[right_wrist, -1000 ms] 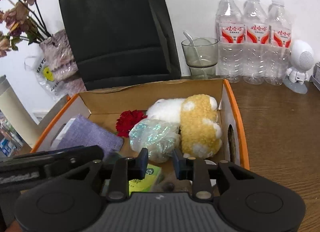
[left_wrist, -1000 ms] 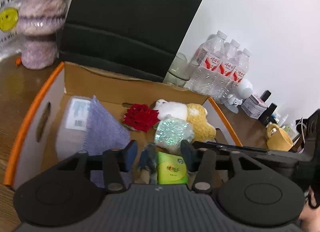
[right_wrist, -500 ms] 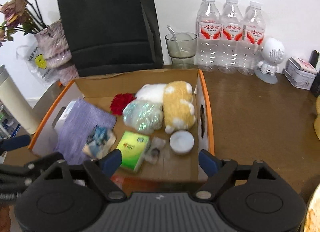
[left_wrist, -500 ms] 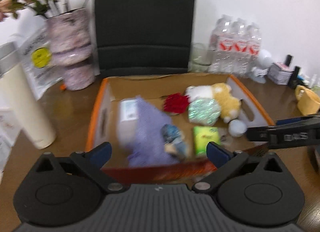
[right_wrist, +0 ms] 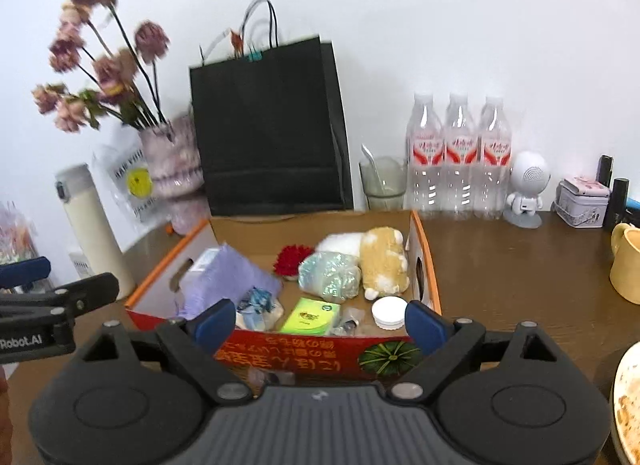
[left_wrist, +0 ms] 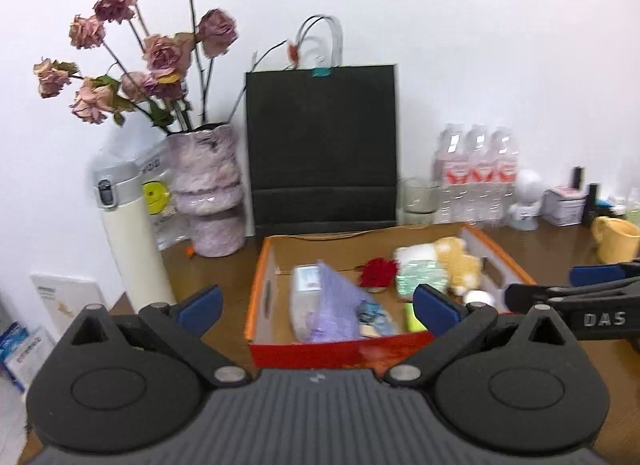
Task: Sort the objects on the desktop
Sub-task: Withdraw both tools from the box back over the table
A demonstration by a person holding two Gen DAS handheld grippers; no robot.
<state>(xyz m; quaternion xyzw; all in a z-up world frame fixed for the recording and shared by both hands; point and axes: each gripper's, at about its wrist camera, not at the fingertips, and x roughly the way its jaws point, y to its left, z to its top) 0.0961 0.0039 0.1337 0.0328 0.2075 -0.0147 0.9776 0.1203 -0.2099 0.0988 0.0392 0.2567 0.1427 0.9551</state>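
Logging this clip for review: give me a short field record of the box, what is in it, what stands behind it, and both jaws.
container: open cardboard box on the wooden desk
in box: purple cloth, red flower, glittery pouch, plush toy, green tissue pack, white lid
behind box: black paper bag, three water bottles, vase of dried roses
left gripper: jaws wide, nothing between
right gripper: jaws opening, nothing gripped

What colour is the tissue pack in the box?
Bright green tissue pack with a small orange mark; clearest in the right wrist view.
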